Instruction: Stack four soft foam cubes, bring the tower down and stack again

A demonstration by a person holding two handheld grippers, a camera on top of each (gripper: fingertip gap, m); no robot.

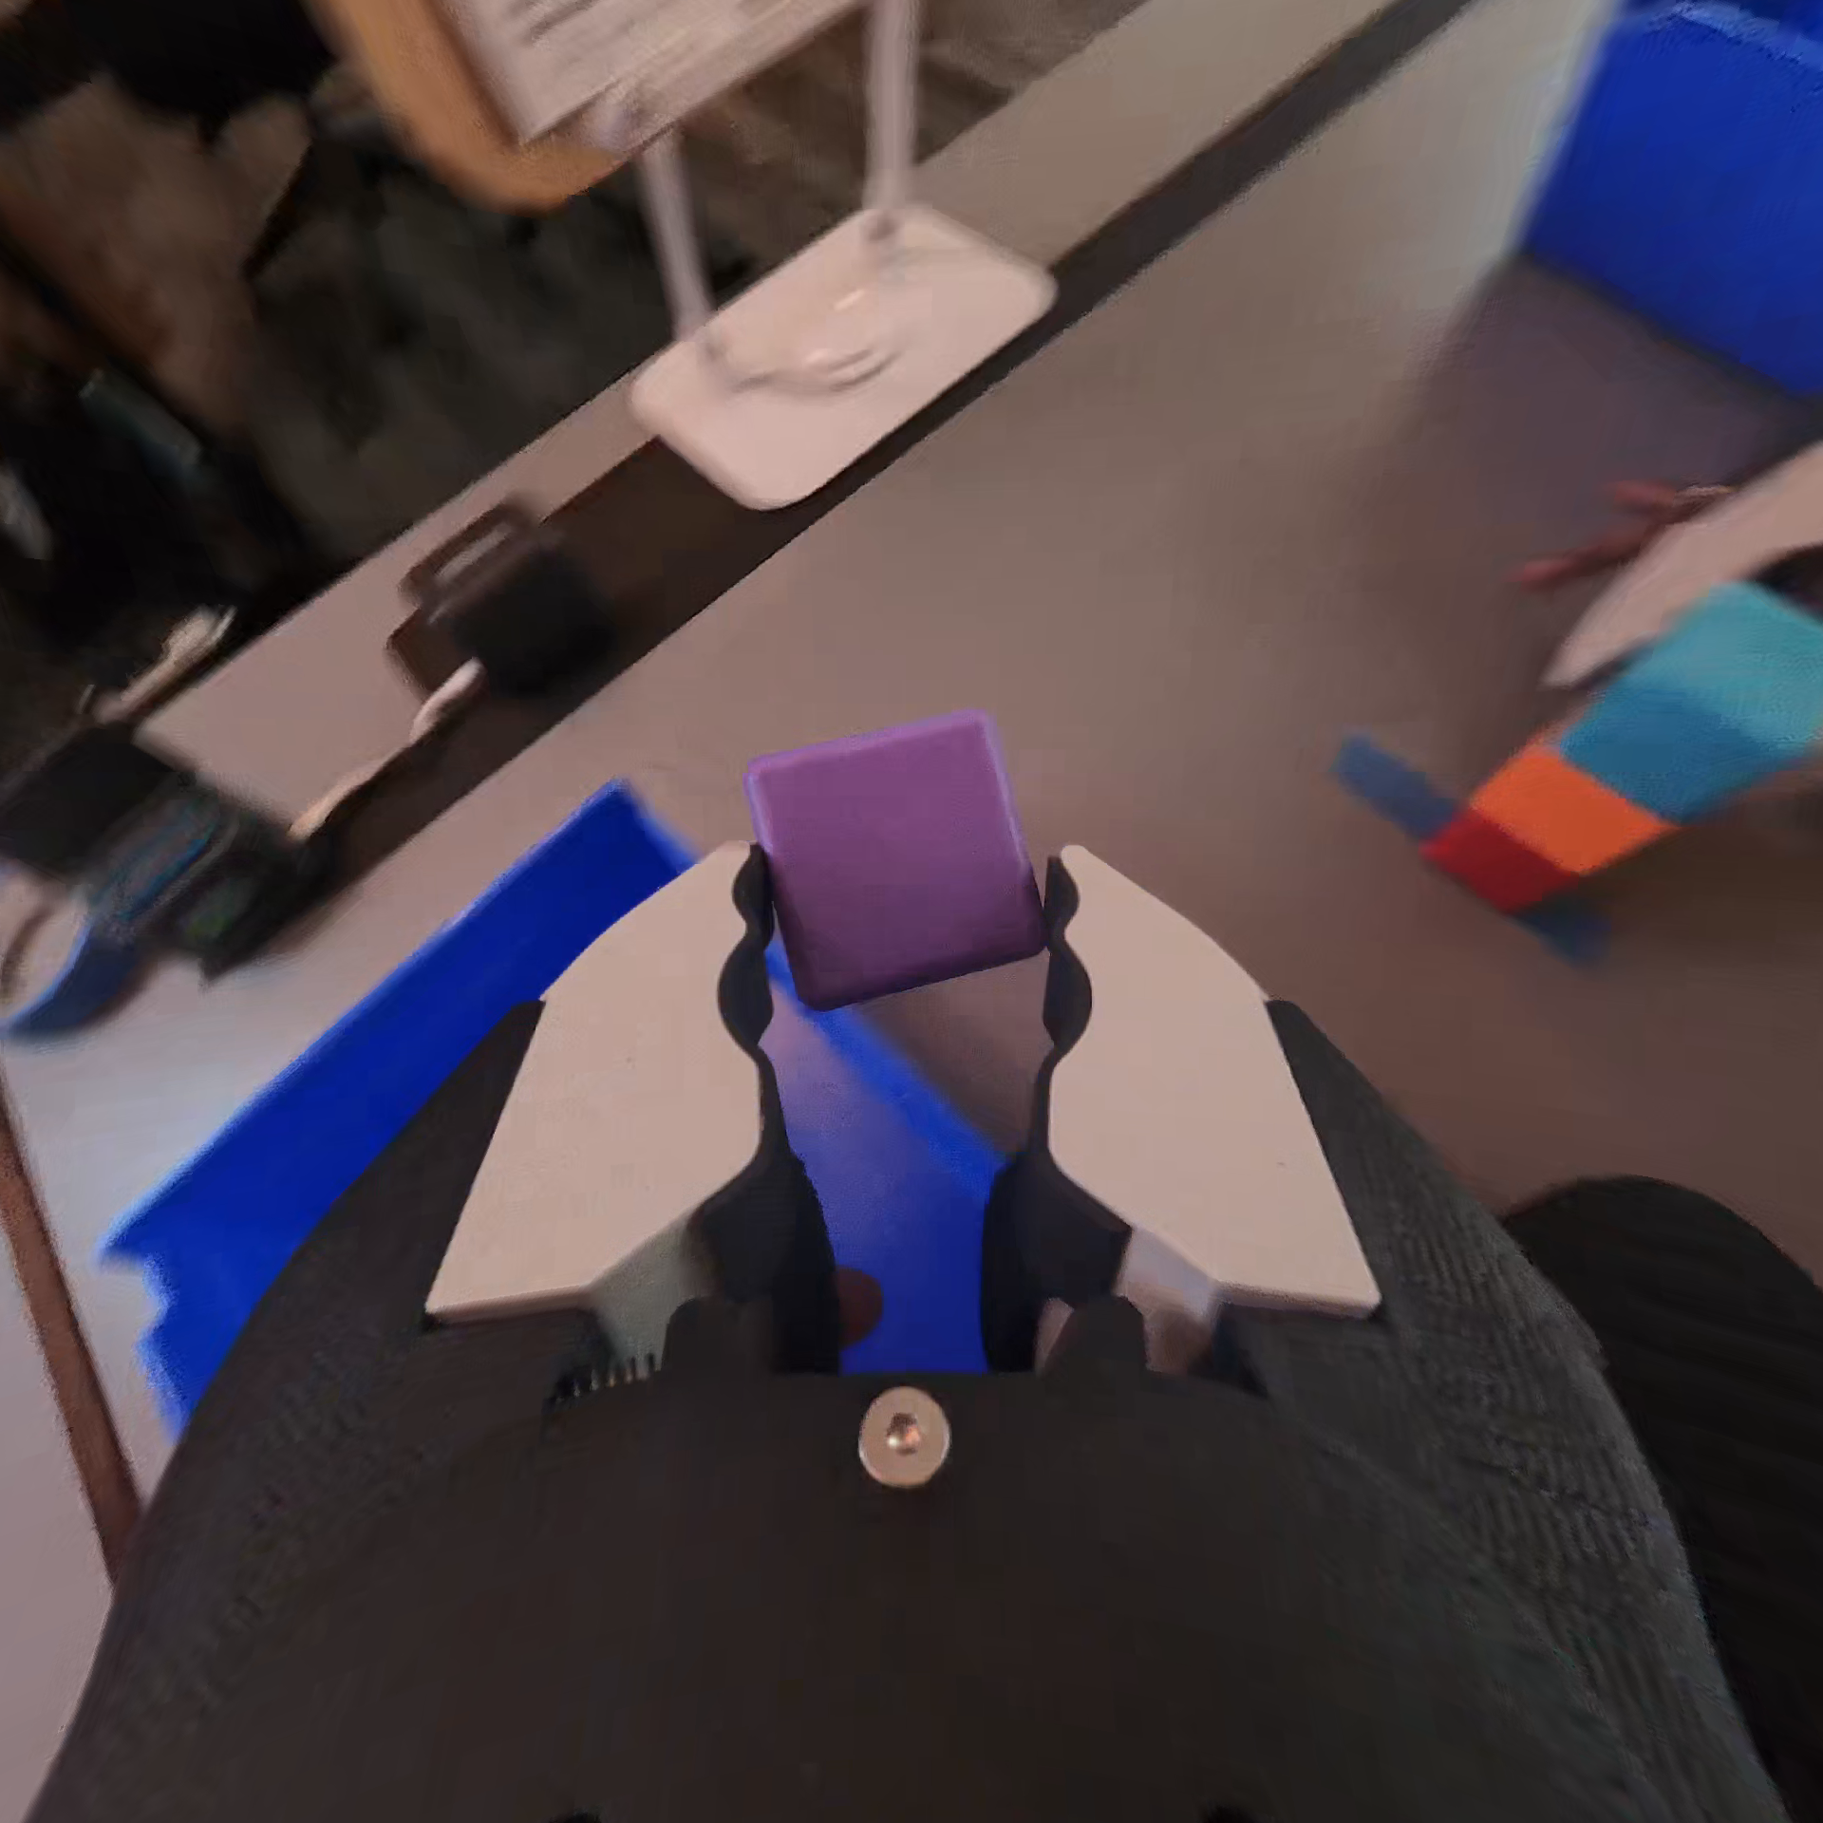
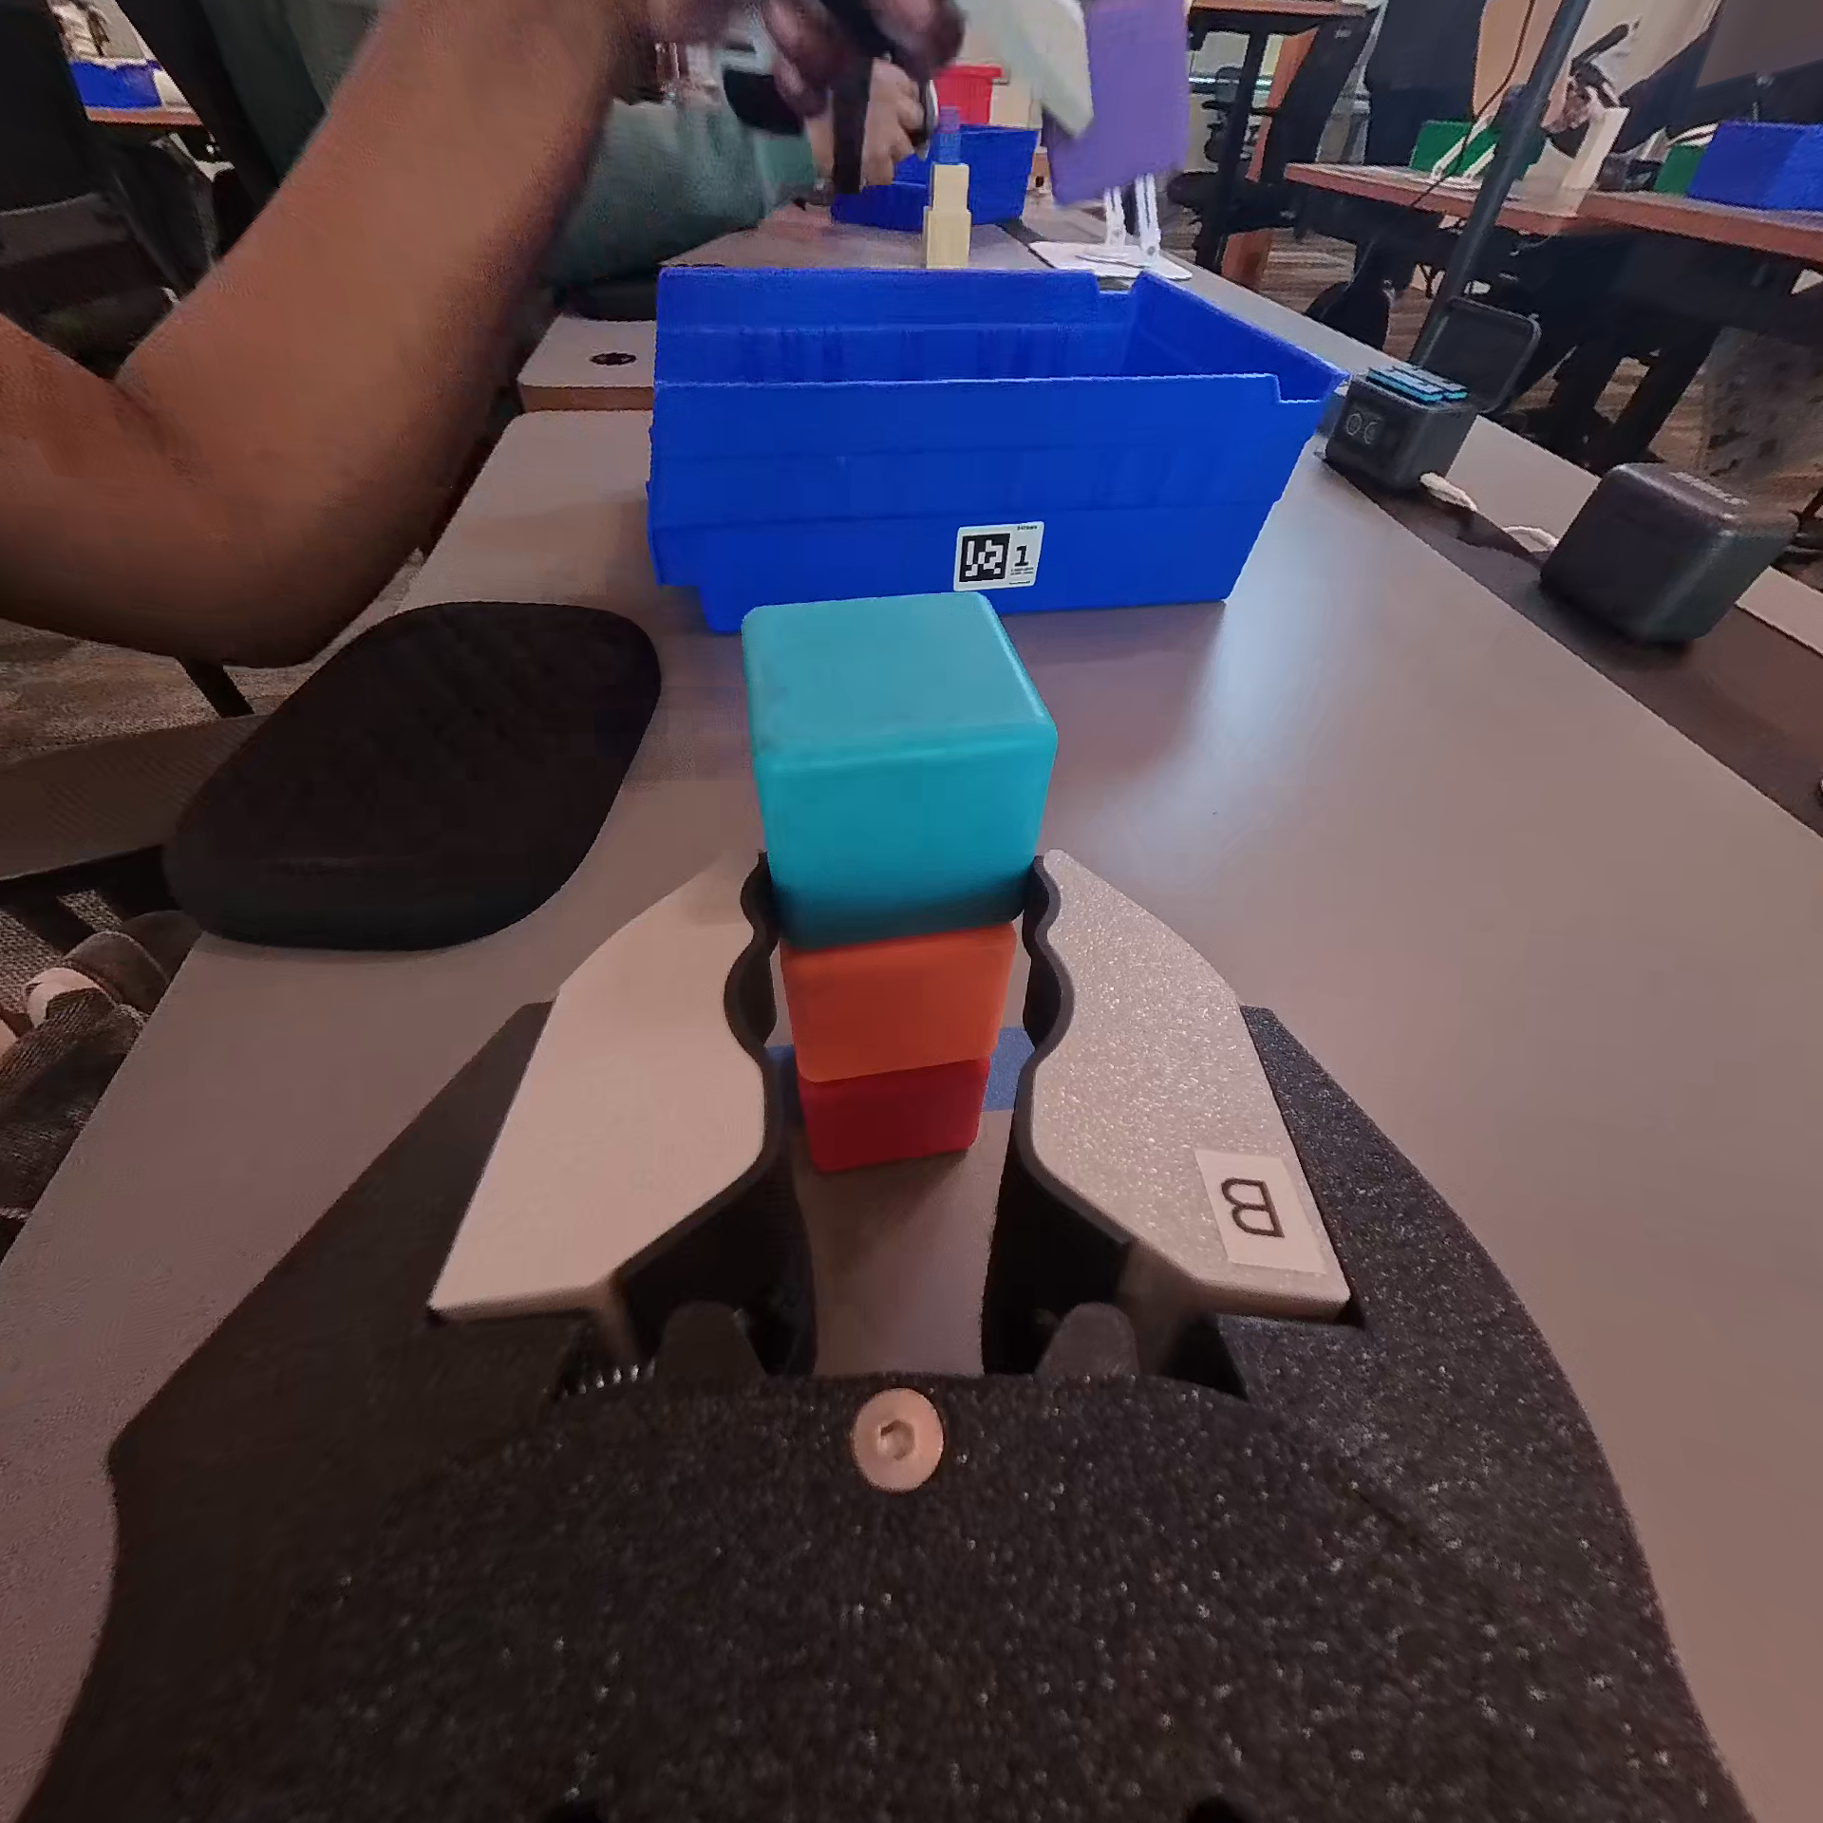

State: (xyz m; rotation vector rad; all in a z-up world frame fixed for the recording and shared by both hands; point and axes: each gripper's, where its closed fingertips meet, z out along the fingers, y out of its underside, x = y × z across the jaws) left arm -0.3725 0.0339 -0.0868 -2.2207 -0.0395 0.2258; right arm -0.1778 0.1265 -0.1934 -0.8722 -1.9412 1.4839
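— What is held by the left gripper (image 1: 898, 878)?

— A purple cube (image 1: 893, 858) is clamped between its fingertips at frame centre, raised above the grey table (image 1: 1233, 513) and a blue bin (image 1: 414, 1065).

— And the right gripper (image 2: 898, 893)?

— It is closed on the teal cube (image 2: 893, 750), which is set atop an orange cube (image 2: 898, 996) and a red cube (image 2: 888, 1115). A second blue bin (image 2: 888, 473) is seen behind the tower, in the upper middle.
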